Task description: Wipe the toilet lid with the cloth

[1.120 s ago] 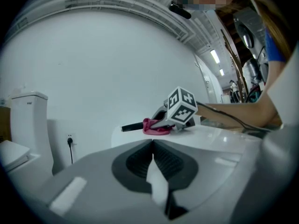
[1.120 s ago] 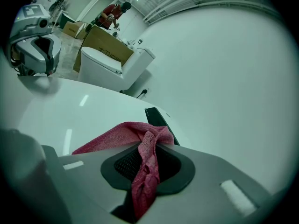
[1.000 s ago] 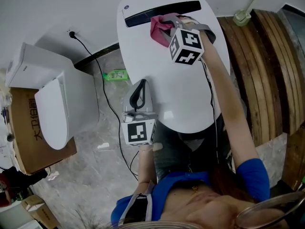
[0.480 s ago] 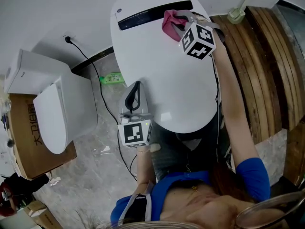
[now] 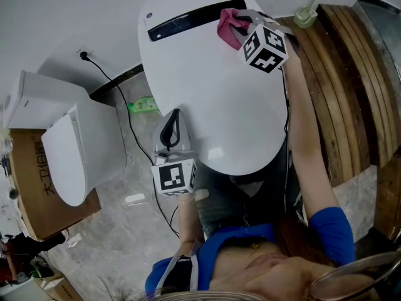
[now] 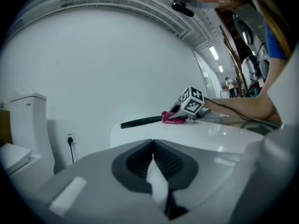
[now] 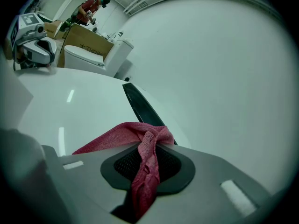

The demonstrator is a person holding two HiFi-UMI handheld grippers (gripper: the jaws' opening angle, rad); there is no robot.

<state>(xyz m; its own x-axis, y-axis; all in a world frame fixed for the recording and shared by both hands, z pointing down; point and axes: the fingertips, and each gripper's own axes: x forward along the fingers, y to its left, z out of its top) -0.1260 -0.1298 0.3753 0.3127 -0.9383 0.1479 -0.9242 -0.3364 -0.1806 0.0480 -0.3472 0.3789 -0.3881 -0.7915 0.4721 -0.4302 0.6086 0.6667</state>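
As the right gripper (image 5: pixel 243 24), clamped on the pink cloth (image 5: pixel 229 26), has slid rightward along the black strip (image 5: pixel 182 21) at the toilet lid (image 5: pixel 213 93) rear, wiping looks underway, while the left gripper (image 5: pixel 176 116) sits closed by the lid's rim.

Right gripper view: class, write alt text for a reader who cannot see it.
The right gripper is shut on a pink cloth, which trails onto the white toilet lid beside a dark strip. A second toilet stands in the background.
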